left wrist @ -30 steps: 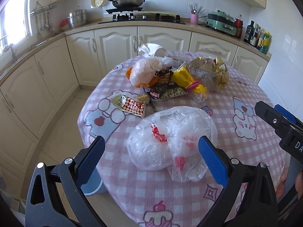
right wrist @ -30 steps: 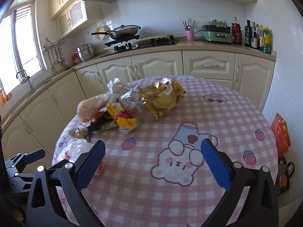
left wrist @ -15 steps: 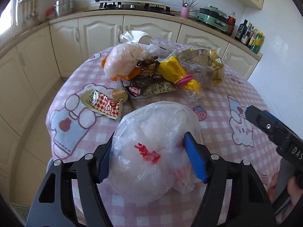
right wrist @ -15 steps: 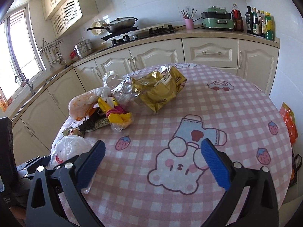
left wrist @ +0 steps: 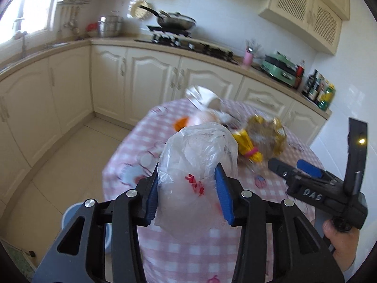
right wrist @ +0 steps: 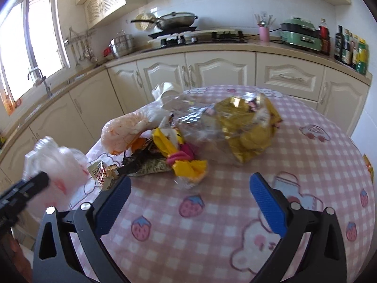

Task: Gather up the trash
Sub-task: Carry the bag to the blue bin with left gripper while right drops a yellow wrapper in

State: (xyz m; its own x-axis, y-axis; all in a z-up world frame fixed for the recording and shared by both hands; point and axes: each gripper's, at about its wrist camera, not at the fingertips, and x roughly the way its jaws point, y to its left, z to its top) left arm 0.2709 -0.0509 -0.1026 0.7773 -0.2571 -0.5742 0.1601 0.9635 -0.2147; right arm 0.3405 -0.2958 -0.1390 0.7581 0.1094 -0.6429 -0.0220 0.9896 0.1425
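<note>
Pinching clear plastic bag [left wrist: 193, 165], left gripper [left wrist: 188, 188] beyond table edge [left wrist: 113, 162].

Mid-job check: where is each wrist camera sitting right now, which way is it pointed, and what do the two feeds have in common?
Left wrist: rides the left gripper, looking along its fingers over the table's near edge toward the stove; its pads pinch the clear plastic bag; the right gripper and the person's hand show at right.
Right wrist: rides the open right gripper, looking across the pink checked table at the trash pile and counter; the left gripper's dark tip shows at left.
Shared: the bag, gold snack bag, yellow wrapper, and stove.
</note>
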